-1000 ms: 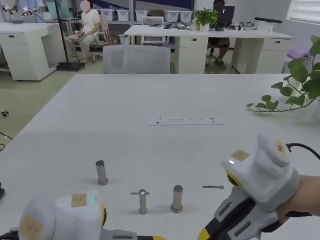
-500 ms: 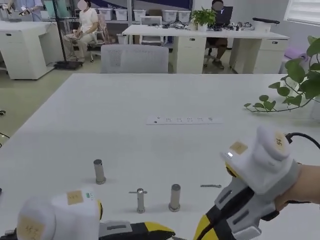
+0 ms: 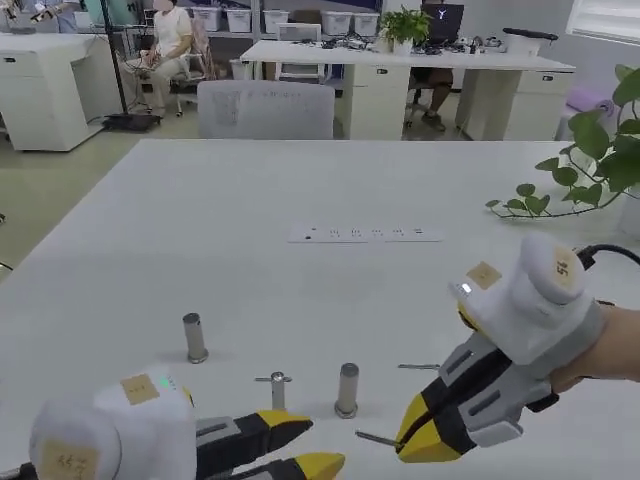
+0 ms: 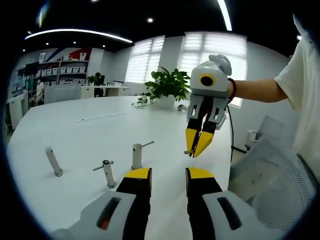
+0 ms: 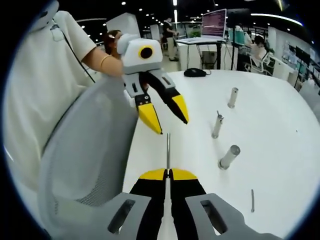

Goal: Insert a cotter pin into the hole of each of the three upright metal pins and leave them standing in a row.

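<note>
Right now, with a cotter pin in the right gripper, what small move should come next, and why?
Probably carry the right gripper toward the nearest bare upright pin and line the held cotter pin up with its hole. The jaws are shut on that cotter pin, the middle pin already carries one crosswise, and this pin has none.

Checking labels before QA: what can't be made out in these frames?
Head view: cross-holes in the left pin and right pin, too small.
Right gripper view: gripped end of the cotter pin, hidden in the shut jaws of the right gripper.
Head view: rear of the left gripper, cut off by the bottom edge.
</note>
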Demonstrator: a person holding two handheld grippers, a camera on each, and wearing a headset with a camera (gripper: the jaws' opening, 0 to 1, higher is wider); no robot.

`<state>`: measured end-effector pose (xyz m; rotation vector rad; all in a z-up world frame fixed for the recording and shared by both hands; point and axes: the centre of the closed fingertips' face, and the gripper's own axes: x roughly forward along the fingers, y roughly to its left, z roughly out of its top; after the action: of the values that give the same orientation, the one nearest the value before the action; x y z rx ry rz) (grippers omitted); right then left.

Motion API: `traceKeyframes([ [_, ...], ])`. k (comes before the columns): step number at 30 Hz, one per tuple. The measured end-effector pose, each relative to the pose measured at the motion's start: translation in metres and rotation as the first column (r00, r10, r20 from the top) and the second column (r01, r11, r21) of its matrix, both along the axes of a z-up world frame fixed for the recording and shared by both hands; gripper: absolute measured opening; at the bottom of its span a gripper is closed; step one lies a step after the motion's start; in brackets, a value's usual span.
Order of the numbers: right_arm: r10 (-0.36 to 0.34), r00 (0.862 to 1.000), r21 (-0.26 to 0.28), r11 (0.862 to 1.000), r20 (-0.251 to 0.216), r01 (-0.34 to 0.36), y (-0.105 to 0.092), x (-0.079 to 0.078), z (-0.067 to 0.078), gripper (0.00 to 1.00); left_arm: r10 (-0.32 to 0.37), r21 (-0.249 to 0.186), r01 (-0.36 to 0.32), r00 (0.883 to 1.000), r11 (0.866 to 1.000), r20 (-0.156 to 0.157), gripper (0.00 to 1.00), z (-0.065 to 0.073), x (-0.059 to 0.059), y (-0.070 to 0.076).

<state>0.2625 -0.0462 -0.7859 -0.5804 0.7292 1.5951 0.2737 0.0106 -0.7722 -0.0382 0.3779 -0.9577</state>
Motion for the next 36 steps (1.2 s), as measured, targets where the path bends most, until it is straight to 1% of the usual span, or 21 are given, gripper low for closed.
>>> traceKeyframes([
  [3,-0.011,1.000,-0.021,1.000,0.026,0.012,-0.004,0.007,-0.001,0.03,0.021,0.010,-0.022,1.000,1.000,0.004,0.29,-0.002,0.005,0.004],
  [5,-0.015,0.999,-0.030,0.999,0.033,0.016,-0.007,0.011,-0.002,0.03,0.027,0.024,-0.027,1.000,0.999,0.009,0.30,-0.004,0.007,0.005],
  [10,-0.022,0.997,-0.064,0.998,0.069,0.026,-0.013,0.022,-0.007,0.03,0.032,0.044,-0.032,0.999,0.999,0.014,0.33,-0.008,0.012,0.006],
  [16,-0.036,0.995,-0.086,0.995,0.098,0.044,-0.017,0.035,-0.011,0.03,0.043,0.061,-0.044,0.999,0.997,0.018,0.37,-0.013,0.020,0.004],
  [18,-0.035,0.993,-0.104,0.993,0.117,0.047,-0.019,0.041,-0.014,0.03,0.051,0.076,-0.052,0.999,0.996,0.015,0.37,-0.016,0.022,0.003],
  [20,-0.039,0.992,-0.111,0.992,0.124,0.053,-0.021,0.046,-0.016,0.03,0.047,0.087,-0.048,0.999,0.995,0.006,0.37,-0.019,0.023,0.001],
  [22,-0.036,0.990,-0.117,0.992,0.137,0.052,-0.022,0.050,-0.017,0.03,0.060,0.097,-0.060,0.998,0.993,0.010,0.38,-0.021,0.026,0.000],
  [23,-0.038,0.989,-0.120,0.991,0.142,0.055,-0.022,0.052,-0.018,0.03,0.066,0.102,-0.067,0.998,0.993,0.007,0.37,-0.023,0.028,-0.001],
  [30,-0.037,0.985,-0.154,0.986,0.170,0.064,-0.027,0.066,-0.025,0.03,0.118,0.111,-0.117,0.993,0.987,-0.006,0.37,-0.032,0.040,-0.004],
  [32,-0.038,0.984,-0.158,0.985,0.172,0.066,-0.028,0.069,-0.026,0.03,0.141,0.106,-0.139,0.990,0.985,-0.016,0.37,-0.034,0.044,-0.005],
  [36,-0.035,0.983,-0.173,0.983,0.179,0.066,-0.031,0.075,-0.030,0.03,0.154,0.099,-0.151,0.988,0.984,-0.021,0.37,-0.036,0.049,-0.010],
])
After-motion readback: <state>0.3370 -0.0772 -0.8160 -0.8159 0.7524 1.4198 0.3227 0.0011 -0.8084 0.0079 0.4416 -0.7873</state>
